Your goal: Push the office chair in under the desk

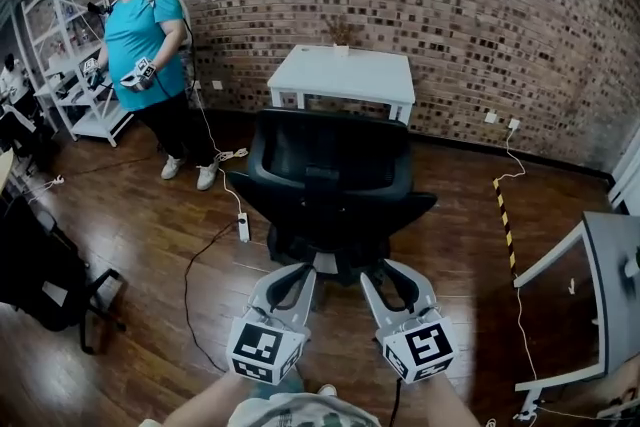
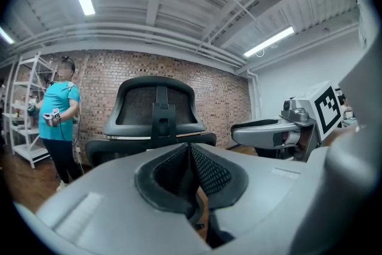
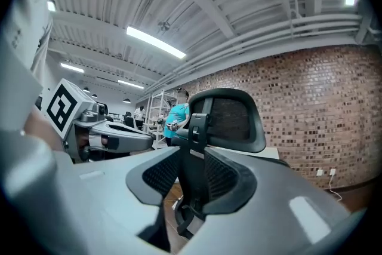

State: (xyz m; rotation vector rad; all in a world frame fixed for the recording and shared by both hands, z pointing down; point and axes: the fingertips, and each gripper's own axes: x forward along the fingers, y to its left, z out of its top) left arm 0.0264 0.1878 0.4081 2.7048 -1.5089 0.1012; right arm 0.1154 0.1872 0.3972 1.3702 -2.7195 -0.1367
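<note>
Teal-shirted person beside white shelving; power strip on floor.

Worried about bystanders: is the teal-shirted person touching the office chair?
No, the person stands by the shelving, with open floor between them and the office chair.

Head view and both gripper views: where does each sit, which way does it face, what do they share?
Head view: on the person's head, looking steeply down at the black mesh-backed office chair and white desk; shows forearms, left gripper, right gripper.
Left gripper view: on the left gripper, facing the chair's back; own jaws together.
Right gripper view: on the right gripper, same aim; own jaws apart.
Shared: both gripper views show the other gripper, chair and red brick wall.
</note>
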